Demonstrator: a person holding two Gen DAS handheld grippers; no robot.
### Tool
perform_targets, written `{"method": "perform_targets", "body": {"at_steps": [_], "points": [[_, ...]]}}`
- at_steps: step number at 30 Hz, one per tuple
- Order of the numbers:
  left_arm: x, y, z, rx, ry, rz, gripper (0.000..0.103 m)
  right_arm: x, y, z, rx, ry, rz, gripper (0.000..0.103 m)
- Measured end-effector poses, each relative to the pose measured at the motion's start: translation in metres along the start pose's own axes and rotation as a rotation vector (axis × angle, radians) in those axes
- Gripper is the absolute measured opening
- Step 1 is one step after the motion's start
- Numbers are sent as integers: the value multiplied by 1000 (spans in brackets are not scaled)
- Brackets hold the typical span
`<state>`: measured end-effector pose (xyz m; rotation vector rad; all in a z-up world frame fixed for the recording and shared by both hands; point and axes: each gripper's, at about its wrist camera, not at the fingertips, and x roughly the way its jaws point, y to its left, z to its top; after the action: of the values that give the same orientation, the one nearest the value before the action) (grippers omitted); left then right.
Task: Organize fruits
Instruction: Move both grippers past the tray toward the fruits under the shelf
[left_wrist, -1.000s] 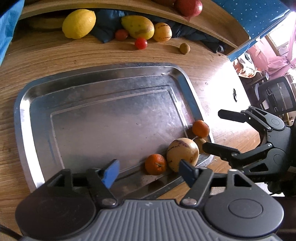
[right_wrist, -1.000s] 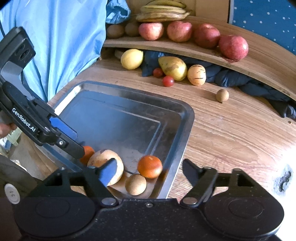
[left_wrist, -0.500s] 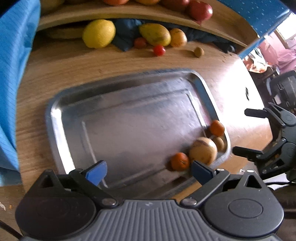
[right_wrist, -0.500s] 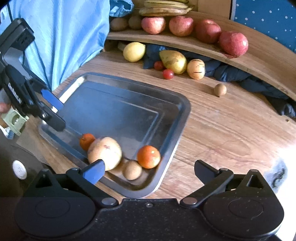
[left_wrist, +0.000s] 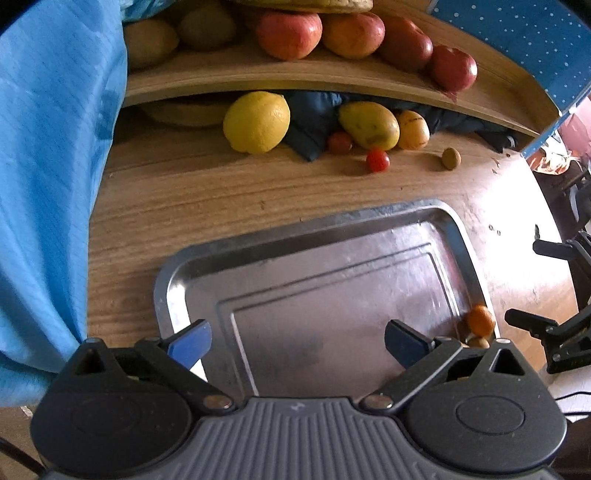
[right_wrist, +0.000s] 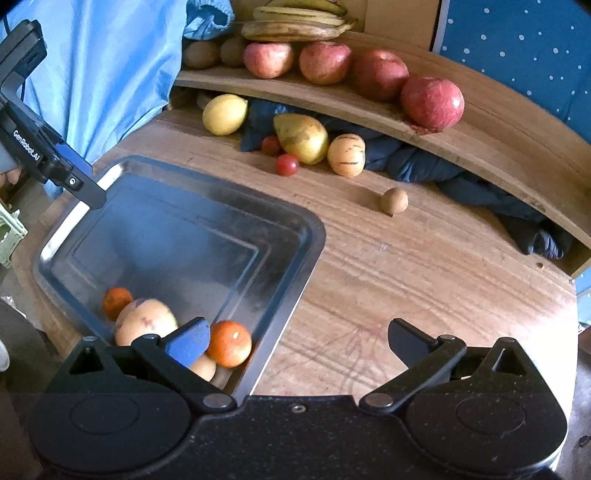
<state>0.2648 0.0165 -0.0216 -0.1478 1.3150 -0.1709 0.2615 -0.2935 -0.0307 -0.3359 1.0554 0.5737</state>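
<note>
- Left gripper (left_wrist: 297, 341) tilts steeply down over the metal tray (left_wrist: 258, 247), its jaws opening, nothing between them.
- Right gripper (right_wrist: 297, 341) angles down at the tray's near corner, released and empty.
- Oranges (right_wrist: 229, 343) and a pale melon (right_wrist: 146, 326) lie in that corner.

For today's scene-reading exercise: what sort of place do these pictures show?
Probably a home, at a wooden table. A shelf holds apples and bananas, a metal tray sits on the table, and clothes hang nearby.
</note>
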Motion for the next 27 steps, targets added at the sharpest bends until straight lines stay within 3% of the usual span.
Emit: {"method": "perform_targets", "body": {"at_steps": [11,27], "points": [[11,-12,22,-120,-61,23,102,13,-1,23,9,-62,-14,102],[40,-38,64,-170,-107,-8,102,34,-21,43,79,-126,-68,102]]}}
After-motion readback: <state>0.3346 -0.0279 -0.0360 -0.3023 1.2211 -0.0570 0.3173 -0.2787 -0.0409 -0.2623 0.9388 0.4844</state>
